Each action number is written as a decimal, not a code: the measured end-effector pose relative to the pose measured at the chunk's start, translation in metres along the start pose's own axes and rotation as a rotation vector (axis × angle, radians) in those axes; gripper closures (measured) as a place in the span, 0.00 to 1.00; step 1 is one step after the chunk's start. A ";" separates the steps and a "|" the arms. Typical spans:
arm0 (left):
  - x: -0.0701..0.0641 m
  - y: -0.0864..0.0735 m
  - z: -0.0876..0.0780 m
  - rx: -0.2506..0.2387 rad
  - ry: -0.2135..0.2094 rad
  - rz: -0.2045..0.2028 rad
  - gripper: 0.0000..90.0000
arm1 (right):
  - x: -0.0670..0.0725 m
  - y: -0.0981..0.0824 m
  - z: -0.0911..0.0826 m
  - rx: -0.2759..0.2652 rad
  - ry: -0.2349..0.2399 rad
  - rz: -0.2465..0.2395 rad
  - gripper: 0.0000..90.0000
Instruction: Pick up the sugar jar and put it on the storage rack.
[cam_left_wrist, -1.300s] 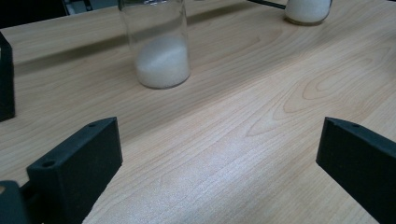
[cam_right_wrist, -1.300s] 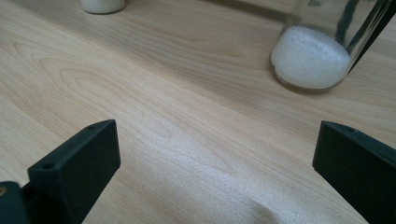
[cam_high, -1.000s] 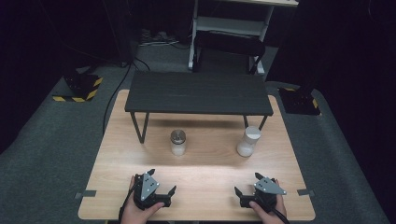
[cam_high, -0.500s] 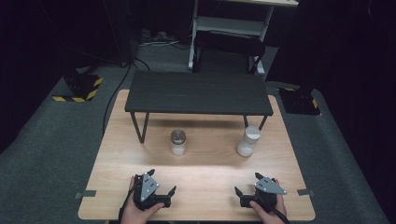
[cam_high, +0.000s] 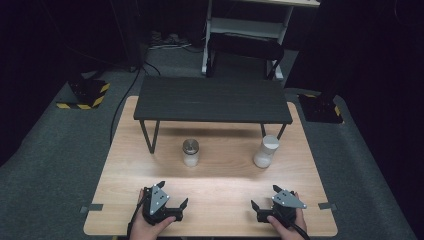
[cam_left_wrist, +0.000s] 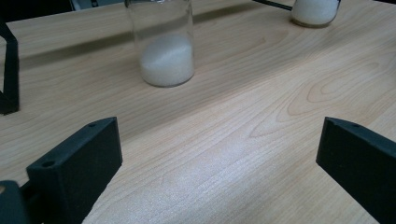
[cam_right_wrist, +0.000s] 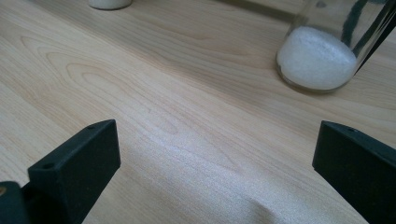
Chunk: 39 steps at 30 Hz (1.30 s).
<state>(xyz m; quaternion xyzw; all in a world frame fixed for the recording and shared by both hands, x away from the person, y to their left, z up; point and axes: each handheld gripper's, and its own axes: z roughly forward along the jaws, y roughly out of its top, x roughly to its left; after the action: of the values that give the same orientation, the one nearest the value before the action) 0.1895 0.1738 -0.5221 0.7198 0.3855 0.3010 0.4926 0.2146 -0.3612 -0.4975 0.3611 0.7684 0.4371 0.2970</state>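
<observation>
1. Nothing has moved over the last second: both jars and both grippers sit just as before, so the work looks not yet started.
2. Metal-lid jar (cam_high: 190, 152) stands upright mid-table, just in front of the black shelf (cam_high: 212, 99); it lies ahead of the left gripper (cam_high: 170, 196), well apart from it.
3. White-lid jar (cam_high: 266, 151) stands upright by the shelf's right leg, ahead of the right gripper (cam_high: 264, 197), also well apart.
4. Contents: both clear glass, each with white powder or grains filling the bottom part (cam_left_wrist: 167, 59) (cam_right_wrist: 315, 57); above that, empty.
5. Left gripper: jaws spread wide, holding nothing, resting at the table's (cam_high: 225, 185) near edge.
6. Right gripper: same, released and empty.
</observation>
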 end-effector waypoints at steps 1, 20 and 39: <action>0.000 0.000 0.000 0.000 0.000 0.000 0.01 | 0.000 0.000 0.000 0.000 0.000 0.000 0.00; 0.002 0.013 0.010 -0.059 0.008 -0.007 0.01 | -0.001 -0.001 0.000 -0.007 0.001 0.010 0.00; 0.008 0.030 0.037 -0.066 0.025 0.002 0.01 | -0.003 -0.002 -0.001 -0.010 0.008 0.013 0.00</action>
<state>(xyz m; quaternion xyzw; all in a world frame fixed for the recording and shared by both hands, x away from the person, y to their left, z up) 0.2313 0.1561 -0.5060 0.6995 0.3809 0.3231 0.5111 0.2149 -0.3643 -0.4985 0.3625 0.7650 0.4445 0.2928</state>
